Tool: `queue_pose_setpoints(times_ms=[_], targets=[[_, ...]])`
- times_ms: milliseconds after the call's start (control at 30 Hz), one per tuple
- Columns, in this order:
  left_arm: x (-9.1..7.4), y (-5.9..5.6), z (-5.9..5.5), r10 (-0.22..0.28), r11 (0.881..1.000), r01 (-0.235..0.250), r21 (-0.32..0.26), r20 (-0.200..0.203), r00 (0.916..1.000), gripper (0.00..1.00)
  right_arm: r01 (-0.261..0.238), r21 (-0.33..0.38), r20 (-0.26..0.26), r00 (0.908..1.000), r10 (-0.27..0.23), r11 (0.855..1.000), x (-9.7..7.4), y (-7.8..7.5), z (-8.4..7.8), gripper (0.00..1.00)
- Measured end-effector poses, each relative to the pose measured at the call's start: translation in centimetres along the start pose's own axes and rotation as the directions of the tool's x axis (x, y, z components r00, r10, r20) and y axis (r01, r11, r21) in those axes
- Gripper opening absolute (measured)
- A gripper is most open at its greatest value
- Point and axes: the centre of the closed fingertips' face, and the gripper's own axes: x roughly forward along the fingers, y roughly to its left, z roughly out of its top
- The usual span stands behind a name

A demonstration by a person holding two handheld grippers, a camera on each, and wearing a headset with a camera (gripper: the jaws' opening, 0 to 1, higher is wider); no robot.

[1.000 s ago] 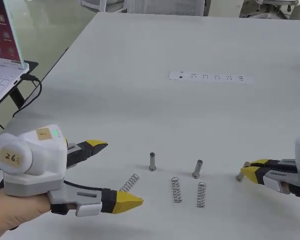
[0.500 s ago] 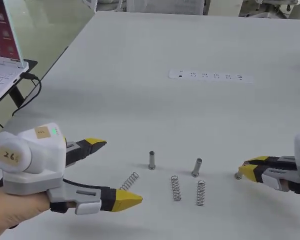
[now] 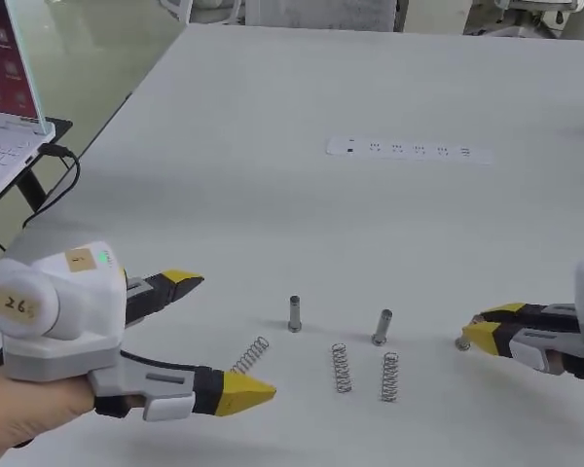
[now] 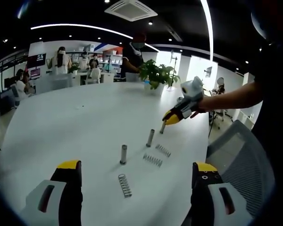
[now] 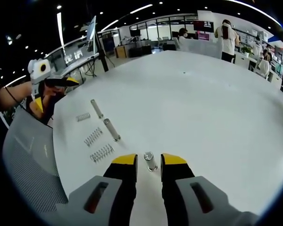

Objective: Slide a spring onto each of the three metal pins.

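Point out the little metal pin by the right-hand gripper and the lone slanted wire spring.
short silver metal pin (image 5: pixel 151 162): right gripper view, its shaft.
slanted steel wire spring (image 3: pixel 252 355): head view, its middle coils.

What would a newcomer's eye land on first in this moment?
The big white left gripper low on the left of the head view, yellow-tipped jaws spread wide just short of the nearest spring. Next, the right gripper at the right edge, its jaws narrowly bracketing an upright pin with slim gaps. Between them two more pins stand bare beside two other springs lying flat.
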Motion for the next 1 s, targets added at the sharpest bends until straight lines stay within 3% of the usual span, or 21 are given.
queue_pose_setpoints(times_ms=[567, 1000], targets=[[-0.3, 0.2, -0.3, 0.000, 1.000, 0.000, -0.004, -0.009, 1.0000, 0.95, -0.003, -0.008, -0.001, 1.0000, 0.003, 1.000, -0.6, 0.1, 0.1, 0.21], [-0.1, 0.2, -1.5, -0.009, 1.000, 0.008, -0.013, -0.045, 0.9989, 0.95, -0.002, -0.025, 0.002, 1.0000, 0.003, 1.000, -1.1, 0.1, 0.1, 0.24]])
